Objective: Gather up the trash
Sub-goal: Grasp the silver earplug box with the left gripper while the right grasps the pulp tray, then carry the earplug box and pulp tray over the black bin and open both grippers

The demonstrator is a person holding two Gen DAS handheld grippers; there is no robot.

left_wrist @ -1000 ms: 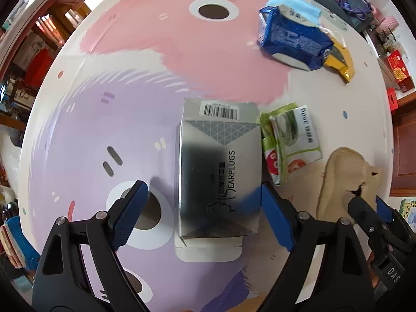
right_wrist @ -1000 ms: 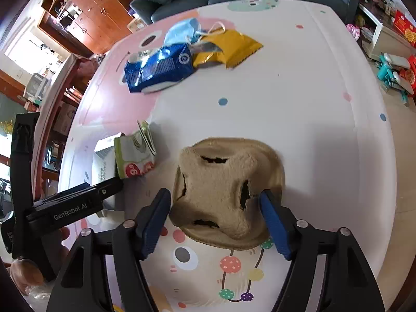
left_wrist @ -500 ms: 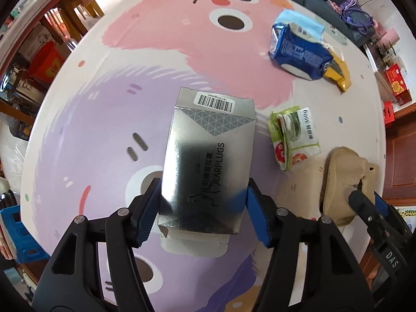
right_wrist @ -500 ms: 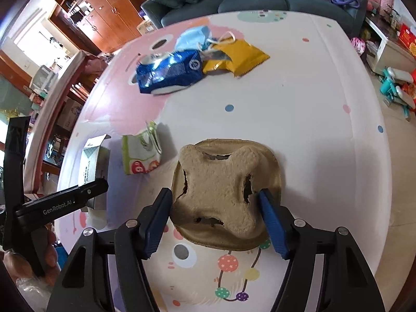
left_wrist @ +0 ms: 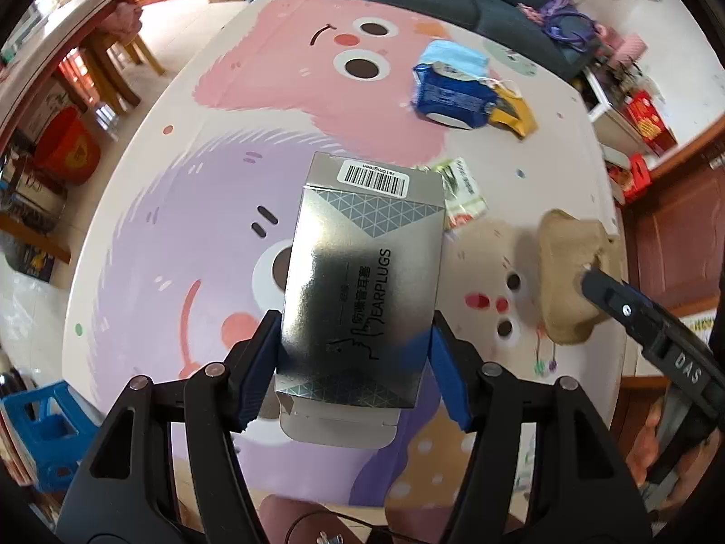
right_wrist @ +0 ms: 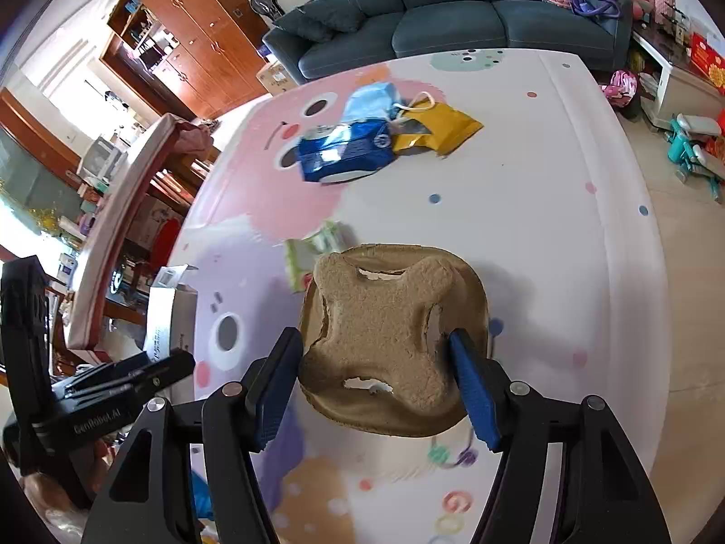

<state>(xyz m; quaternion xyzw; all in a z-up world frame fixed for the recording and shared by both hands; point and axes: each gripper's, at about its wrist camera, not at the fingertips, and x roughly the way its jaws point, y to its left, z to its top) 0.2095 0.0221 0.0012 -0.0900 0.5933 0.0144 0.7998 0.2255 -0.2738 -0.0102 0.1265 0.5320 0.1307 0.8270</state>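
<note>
Left gripper [left_wrist: 353, 374] clamped a silver earplugs box [left_wrist: 362, 272] by its sides, box raised above the cartoon play mat [left_wrist: 190, 208]. Right gripper [right_wrist: 378, 385] clenched on a brown pulp cup carrier [right_wrist: 389, 340], also off the mat. At 12 o'clock of the carrier lay a green wrapper [right_wrist: 312, 249]; farther, at 12 o'clock, a blue snack bag [right_wrist: 344, 156] touched a yellow packet [right_wrist: 442, 129].

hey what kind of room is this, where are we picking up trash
Most likely a home living room: a dark sofa behind the cartoon-printed table, wooden cabinets, and children's toys on the floor.
</note>
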